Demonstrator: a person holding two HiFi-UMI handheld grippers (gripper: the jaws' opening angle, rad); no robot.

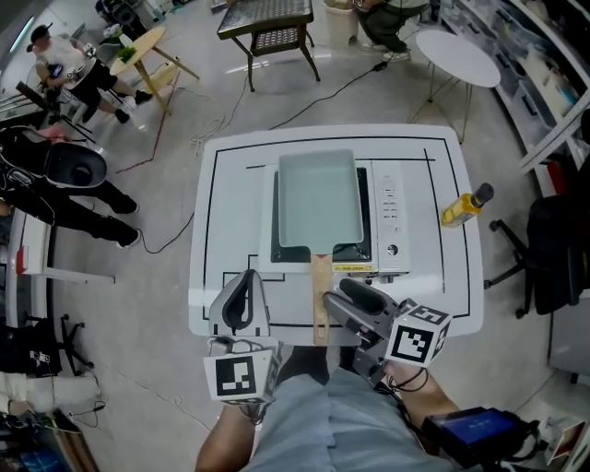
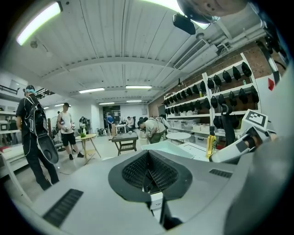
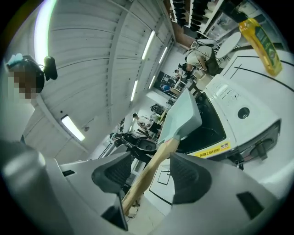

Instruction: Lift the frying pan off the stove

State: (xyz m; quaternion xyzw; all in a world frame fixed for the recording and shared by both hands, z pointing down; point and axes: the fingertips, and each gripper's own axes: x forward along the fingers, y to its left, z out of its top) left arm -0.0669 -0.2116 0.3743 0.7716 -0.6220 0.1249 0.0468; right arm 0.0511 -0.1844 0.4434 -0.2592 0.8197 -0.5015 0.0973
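Note:
A pale teal rectangular frying pan (image 1: 317, 198) sits on the portable stove (image 1: 392, 221) on the white table (image 1: 207, 277). Its wooden handle (image 1: 320, 295) points toward me. My right gripper (image 1: 348, 300) is at the handle's right side. In the right gripper view the handle (image 3: 158, 156) runs between the jaws, and the right gripper (image 3: 149, 170) stands open with gaps on both sides of the wood; beyond it the pan (image 3: 183, 114) rests on the stove (image 3: 239, 114). My left gripper (image 1: 243, 293) hovers left of the handle, empty. Its jaws meet in the left gripper view (image 2: 148, 173).
A yellow oil bottle (image 1: 466, 206) lies on the table's right side. A round white table (image 1: 458, 55) and a dark mesh table (image 1: 267, 18) stand behind. People (image 1: 64, 175) are at the left, a black chair (image 1: 553, 249) at the right, and cables (image 1: 212, 129) cross the floor.

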